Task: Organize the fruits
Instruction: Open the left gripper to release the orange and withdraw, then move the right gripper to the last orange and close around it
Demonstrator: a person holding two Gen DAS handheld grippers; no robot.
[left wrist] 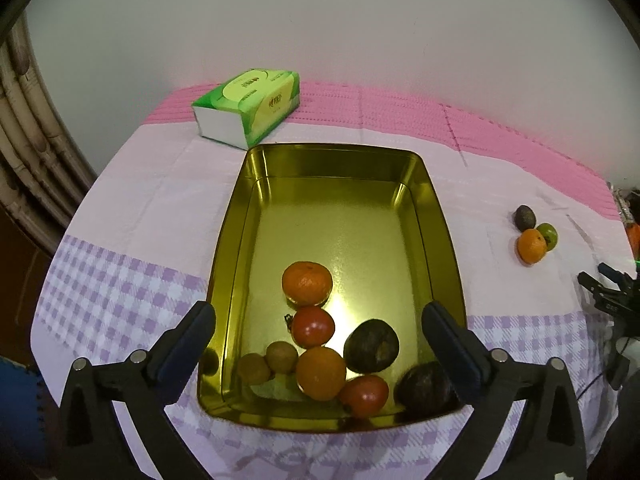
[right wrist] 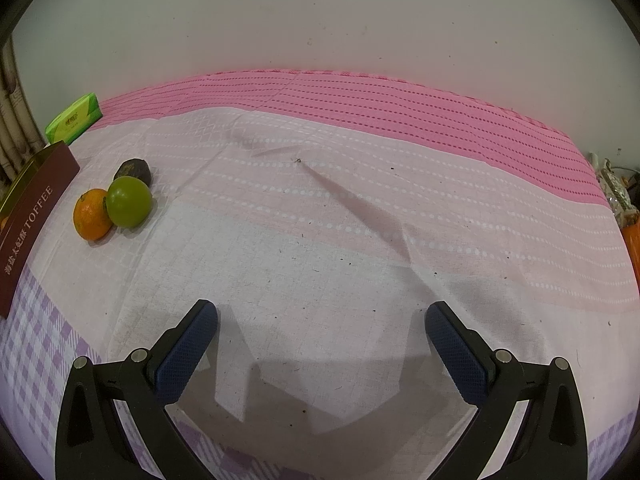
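Only the left view showed inside the gold tin [left wrist: 436, 216]. The left gripper [left wrist: 318, 322] was spread wide and held nothing, with an orange [left wrist: 307, 283], a tomato [left wrist: 312, 326] and other fruit lying between its fingers. Only the right view showed bare cloth [right wrist: 320, 280] between the right gripper [right wrist: 321, 322] fingers, also spread and empty. A green fruit [right wrist: 129, 201] sat far left of them.

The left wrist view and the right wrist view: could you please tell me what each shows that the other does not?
Only the left wrist view shows the tin's gold inside with fruit in it, under the open left gripper. Only the right shows the open right gripper over bare cloth. Both show the tissue pack and three loose fruits.
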